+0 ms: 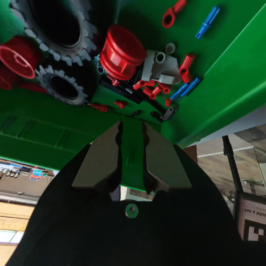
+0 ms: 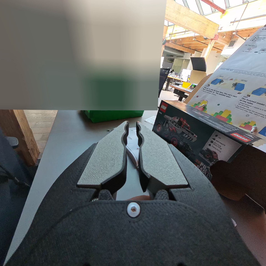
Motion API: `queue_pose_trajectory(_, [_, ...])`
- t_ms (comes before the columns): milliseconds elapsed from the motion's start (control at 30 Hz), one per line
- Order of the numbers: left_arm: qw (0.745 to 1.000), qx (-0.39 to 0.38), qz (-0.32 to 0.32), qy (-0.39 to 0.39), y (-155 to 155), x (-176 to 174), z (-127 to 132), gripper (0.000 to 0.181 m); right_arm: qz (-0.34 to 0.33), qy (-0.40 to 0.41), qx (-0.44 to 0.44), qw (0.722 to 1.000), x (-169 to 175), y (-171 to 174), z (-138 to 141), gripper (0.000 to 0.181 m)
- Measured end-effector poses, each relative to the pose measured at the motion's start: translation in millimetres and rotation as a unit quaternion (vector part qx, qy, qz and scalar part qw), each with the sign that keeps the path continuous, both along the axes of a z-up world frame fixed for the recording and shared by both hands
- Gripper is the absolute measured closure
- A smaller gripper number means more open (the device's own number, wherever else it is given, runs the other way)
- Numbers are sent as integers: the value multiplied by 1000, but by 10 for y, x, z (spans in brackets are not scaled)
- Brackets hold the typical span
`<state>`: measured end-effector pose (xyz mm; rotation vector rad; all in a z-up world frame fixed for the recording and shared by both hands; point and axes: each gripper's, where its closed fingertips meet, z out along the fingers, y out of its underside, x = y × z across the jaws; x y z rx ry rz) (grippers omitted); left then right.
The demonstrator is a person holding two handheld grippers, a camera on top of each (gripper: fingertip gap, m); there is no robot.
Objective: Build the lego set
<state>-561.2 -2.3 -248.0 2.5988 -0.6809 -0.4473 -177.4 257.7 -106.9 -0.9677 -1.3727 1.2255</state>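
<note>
In the left wrist view my left gripper (image 1: 132, 123) is shut on the near wall of a green bin (image 1: 43, 129), which fills the view at a tilt. Inside lie two black tyres (image 1: 57, 28), red wheel hubs (image 1: 122, 53), a grey piece (image 1: 159, 69), small red connectors (image 1: 152, 89), blue pins (image 1: 208, 21) and black pins. In the right wrist view my right gripper (image 2: 132, 123) is empty, its jaws nearly together, above an open booklet (image 2: 133, 152) on the grey table (image 2: 72, 144). The green bin (image 2: 115, 115) shows beyond it.
The set's dark box (image 2: 201, 136) lies right of my right gripper. A printed instruction sheet (image 2: 237, 93) leans behind it. Brown cardboard (image 2: 237, 179) sits at the near right. The table's left edge drops to a wood floor and a wooden post (image 2: 21, 136). There is about 50 cm between the tips of the two grippers.
</note>
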Motion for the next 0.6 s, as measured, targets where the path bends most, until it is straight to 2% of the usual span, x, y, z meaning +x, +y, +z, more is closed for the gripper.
queue_pose_trajectory(167, [998,-31,-38,32,-17,-88,-150,156,2,6,3,1000,29,-19,39,175])
queue_pose_trajectory(233, [997,-54,-30,43,-77,-108,-188,164,3,11,4,1000,44,-30,62,175])
queue_pose_trajectory(300, [996,-58,-34,52,-89,-114,-189,166,2,14,5,1000,56,-33,81,175])
queue_pose_trajectory(433, [996,-72,-27,39,-136,-58,-210,181,3,20,7,1000,77,-53,111,175])
queue_pose_trajectory(600, [998,-49,-19,21,-113,23,-198,181,8,21,18,1000,79,-118,111,175])
